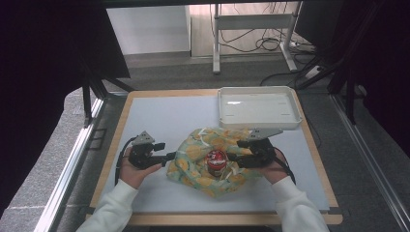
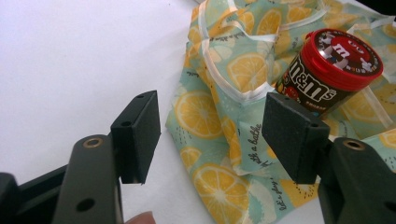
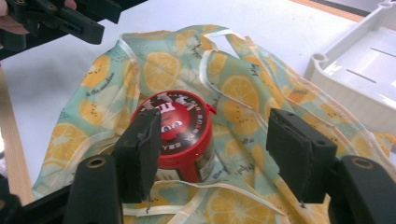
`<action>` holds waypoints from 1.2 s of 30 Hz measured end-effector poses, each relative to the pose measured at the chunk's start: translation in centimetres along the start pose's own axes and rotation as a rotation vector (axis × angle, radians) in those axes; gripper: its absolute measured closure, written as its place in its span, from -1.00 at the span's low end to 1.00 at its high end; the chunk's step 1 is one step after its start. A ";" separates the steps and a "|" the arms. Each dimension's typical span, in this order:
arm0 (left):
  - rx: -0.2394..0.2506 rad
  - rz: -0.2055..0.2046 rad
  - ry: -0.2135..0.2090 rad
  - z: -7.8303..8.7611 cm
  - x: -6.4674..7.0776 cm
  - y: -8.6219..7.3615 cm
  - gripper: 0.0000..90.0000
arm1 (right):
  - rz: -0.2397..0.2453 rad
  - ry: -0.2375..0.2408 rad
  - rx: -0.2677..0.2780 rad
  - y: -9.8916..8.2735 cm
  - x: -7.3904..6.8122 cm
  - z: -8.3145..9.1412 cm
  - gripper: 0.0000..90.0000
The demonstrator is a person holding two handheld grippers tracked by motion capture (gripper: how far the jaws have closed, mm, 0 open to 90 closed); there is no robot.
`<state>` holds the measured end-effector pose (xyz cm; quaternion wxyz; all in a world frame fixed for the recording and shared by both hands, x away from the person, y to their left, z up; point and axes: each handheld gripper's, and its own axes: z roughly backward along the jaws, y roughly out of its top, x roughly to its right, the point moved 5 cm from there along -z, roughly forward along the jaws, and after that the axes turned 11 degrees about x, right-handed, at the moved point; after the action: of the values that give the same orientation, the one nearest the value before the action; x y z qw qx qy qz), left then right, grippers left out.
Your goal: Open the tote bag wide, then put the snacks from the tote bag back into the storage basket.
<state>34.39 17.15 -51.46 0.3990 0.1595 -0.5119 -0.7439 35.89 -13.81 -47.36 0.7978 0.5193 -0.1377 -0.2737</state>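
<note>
A crumpled lemon-print bag (image 1: 196, 162) (image 2: 219, 116) (image 3: 173, 70) lies on the white mat, teal with yellow slices. On it stands a tub of M&M's with a red lid (image 1: 216, 161) (image 2: 329, 70) (image 3: 180, 133), tilted a little. My left gripper (image 1: 167, 155) (image 2: 212, 137) is open at the bag's left edge, jaws either side of a fold, touching nothing. My right gripper (image 1: 231, 157) (image 3: 215, 149) is open just right of the tub, with the tub by its left jaw and not clamped.
A white plastic tray (image 1: 256, 107) (image 3: 364, 70) sits empty at the back right of the table. The mat (image 1: 159, 116) has bare room to the left and behind the bag. A wooden table edge (image 1: 111, 145) frames the mat. Cables and a stand lie on the floor beyond.
</note>
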 end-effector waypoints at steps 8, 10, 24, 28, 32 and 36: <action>-0.007 0.006 0.000 -0.3 0.0 -0.3 -0.19 | 0.022 0.008 -0.014 0.3 -0.8 -0.3 -0.31; -0.005 0.005 0.000 -0.3 -0.1 -0.3 -0.20 | 0.024 0.005 -0.016 0.3 -1.0 -0.3 -0.32; -0.005 0.006 -0.004 -0.4 -0.1 -0.4 -0.22 | 0.050 0.035 -0.053 0.7 -2.0 -1.6 -0.35; -0.011 0.005 -0.006 -0.5 -0.1 -0.5 -0.22 | 0.057 0.043 -0.073 0.6 -2.3 -2.2 -0.36; -0.010 0.008 -0.005 -0.5 -0.2 -0.5 -0.22 | 0.064 0.061 -0.093 0.4 -2.6 -3.0 -0.38; -0.008 0.009 -0.008 -0.4 -0.3 -0.5 -0.22 | 0.072 0.059 -0.125 0.1 -2.9 -3.9 -0.45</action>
<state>34.61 17.18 -52.12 0.4008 0.1525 -0.5114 -0.7446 35.53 -9.15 -48.69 0.8418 0.4709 -0.1153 -0.2374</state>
